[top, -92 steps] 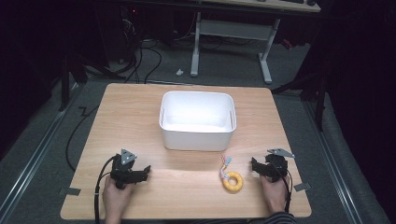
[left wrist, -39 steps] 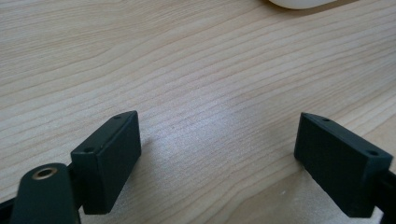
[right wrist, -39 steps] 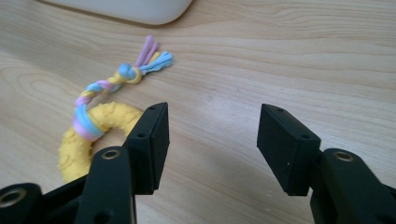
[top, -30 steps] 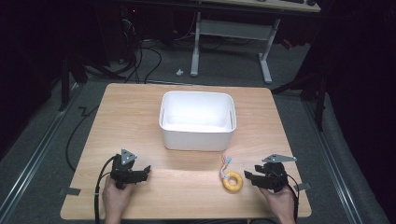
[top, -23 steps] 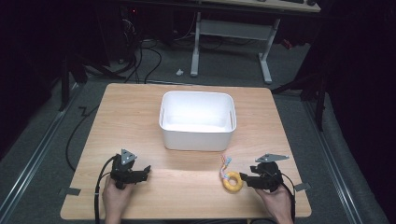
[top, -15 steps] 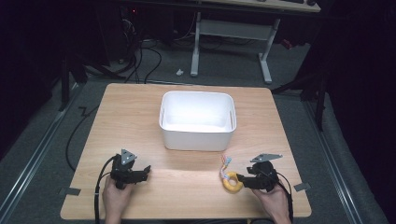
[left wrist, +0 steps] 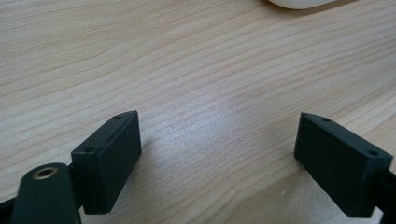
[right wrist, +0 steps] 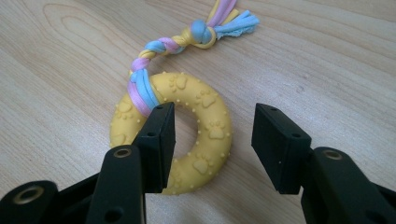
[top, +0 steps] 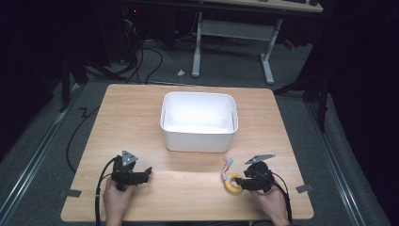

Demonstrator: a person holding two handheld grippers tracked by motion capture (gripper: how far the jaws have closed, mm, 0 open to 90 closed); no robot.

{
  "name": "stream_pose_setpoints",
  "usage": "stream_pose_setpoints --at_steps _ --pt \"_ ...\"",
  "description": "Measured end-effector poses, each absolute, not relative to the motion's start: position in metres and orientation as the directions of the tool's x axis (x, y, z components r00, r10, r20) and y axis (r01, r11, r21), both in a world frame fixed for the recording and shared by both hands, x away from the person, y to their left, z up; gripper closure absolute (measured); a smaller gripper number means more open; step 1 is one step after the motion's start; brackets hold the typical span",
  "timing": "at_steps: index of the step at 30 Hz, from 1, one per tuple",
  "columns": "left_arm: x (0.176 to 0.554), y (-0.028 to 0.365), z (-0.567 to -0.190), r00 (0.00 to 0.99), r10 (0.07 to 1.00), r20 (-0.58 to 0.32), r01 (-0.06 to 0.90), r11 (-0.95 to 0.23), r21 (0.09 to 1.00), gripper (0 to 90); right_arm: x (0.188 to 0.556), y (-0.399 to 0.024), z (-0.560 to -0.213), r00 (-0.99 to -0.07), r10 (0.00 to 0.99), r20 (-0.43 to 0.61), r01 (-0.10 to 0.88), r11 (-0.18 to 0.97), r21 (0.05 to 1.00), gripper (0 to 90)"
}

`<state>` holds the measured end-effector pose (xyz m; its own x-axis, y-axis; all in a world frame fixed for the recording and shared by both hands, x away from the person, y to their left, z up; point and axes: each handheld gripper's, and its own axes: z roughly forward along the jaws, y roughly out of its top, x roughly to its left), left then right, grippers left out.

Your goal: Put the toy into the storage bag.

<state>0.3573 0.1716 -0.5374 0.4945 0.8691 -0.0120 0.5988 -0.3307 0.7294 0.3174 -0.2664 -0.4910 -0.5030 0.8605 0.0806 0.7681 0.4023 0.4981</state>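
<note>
A yellow rubber ring toy (top: 231, 184) (right wrist: 215, 133) with paw prints lies flat on the wooden table (top: 188, 188) at the front right. Its braided pink, blue and yellow rope tail (right wrist: 187, 37) points toward the white bin. My right gripper (top: 240, 181) (right wrist: 212, 123) straddles one side of the ring, with one jaw over the hole and the other outside the rim. Its jaws have just been closing; a gap still shows at the outer pad. My left gripper (top: 147, 173) (left wrist: 219, 135) rests open at the front left over bare wood.
A white rectangular bin (top: 197, 139) stands mid-table beyond both grippers, and its corner (left wrist: 299, 3) shows in the left gripper view. Desk legs and cables lie on the floor beyond the table's far edge.
My right gripper has slid left from beside the ring until its jaws straddle the ring's near side, and the jaws have narrowed. The left gripper and ring have stayed put.
</note>
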Motion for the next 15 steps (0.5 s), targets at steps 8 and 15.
stream_pose_setpoints --at_steps 8,15 --pt "0.3573 0.1716 -0.5374 0.495 0.869 -0.012 0.599 -0.331 0.729 15.0 0.3195 -0.2635 -0.4934 -0.504 0.860 0.077 0.775 0.412 0.479 52.3" --pt "0.3573 0.1716 -0.5374 0.495 0.869 -0.012 0.599 -0.331 0.729 15.1 0.3206 -0.2616 -0.4936 -0.510 0.857 0.076 0.774 0.419 0.476 54.6"
